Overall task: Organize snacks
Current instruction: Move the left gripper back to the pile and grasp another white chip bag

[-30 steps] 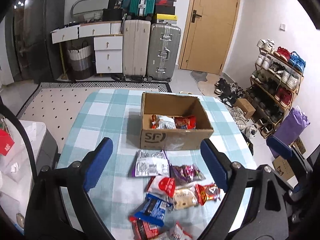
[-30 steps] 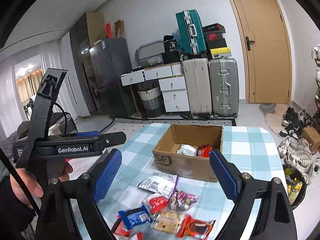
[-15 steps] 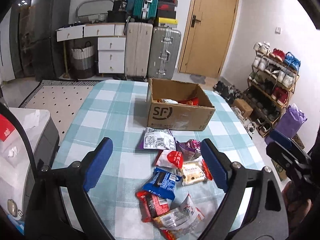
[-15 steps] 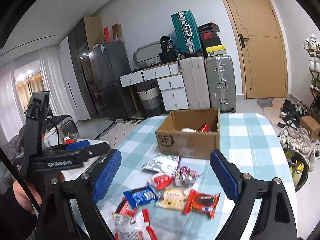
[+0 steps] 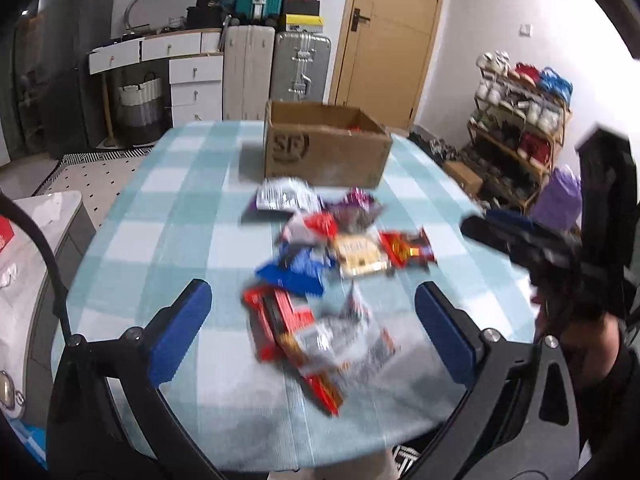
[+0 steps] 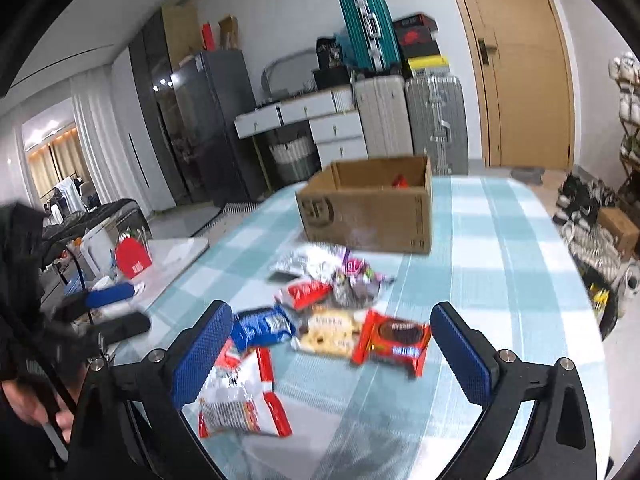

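Lettering reading "SF" marks the near wall of the cardboard box (image 5: 326,152), which stands on the far half of the checked tablecloth (image 5: 168,216); a red wrapper shows just above its rim. No other print can be read in the blur, not even on the red cookie packet (image 6: 394,338), whose dark round picture is clear in the right wrist view. The loose snacks lie in a cluster on the cloth in front of the box: a silver foil bag (image 6: 308,262) nearest it, a purple wrapper (image 6: 356,280), a small red packet (image 6: 306,292), a blue biscuit packet (image 6: 262,326), a pale cookie packet (image 6: 330,330) and a red-and-white bag (image 6: 240,394) closest to the cameras.

Both grippers sit lower and nearer the pile than a second ago, when the box interior was in plain sight. The left gripper (image 5: 314,326) and right gripper (image 6: 332,350) have just been widening their jaws; both stand released, above the snacks and pinching none.
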The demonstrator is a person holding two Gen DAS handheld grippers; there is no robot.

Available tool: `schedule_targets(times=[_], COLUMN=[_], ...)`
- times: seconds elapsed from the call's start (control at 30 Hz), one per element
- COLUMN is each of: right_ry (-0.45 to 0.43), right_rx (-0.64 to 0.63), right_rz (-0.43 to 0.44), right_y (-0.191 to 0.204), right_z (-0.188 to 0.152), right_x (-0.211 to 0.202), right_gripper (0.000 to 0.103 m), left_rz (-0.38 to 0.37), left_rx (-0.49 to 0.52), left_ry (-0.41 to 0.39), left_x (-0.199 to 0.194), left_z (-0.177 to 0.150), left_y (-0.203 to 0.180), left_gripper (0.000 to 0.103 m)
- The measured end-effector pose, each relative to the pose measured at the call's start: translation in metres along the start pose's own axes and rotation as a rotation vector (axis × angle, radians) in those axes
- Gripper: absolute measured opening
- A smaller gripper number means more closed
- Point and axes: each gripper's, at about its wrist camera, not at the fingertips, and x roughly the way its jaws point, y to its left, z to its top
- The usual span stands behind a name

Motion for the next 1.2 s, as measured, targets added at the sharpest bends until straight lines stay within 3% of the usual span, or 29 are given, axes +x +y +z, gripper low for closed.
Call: schedule_targets(times=[0.23, 0.4, 0.8, 1.0, 1.2], right_ry=[0.087, 0.129, 0.141, 0.144, 0.146], right_rx=[0.030, 0.029, 0.023, 0.038, 0.053], right_rz=[-0.010, -0.019, -0.018, -0.016, -0.018], right_y=[-0.011, -0.013, -0.014, -0.017, -0.020], right_z=[-0.006, -0.012, -0.014, -0.015, -0.016], right_x=[0.026, 0.033, 0.033, 0.032, 0.031], right_gripper=[0.103, 0.103, 0.103, 0.103, 0.103], left_rz=[-0.004, 0.047, 0.051, 0.033, -0.010], left_rx=[0.038, 0.089, 0.061, 0.043, 0.023], left_ry=[0.097, 0.155, 0.218, 0.213, 0.218], left_x=[0.036, 0.064, 0.095, 0.095, 0.094], left_z=[-0.039, -0.044, -0.044, -0.042, -0.044], left_y=[-0.018, -0.029, -0.023, -0.018, -0.014], left_gripper=[0.101, 0.101, 0.101, 0.090, 0.072])
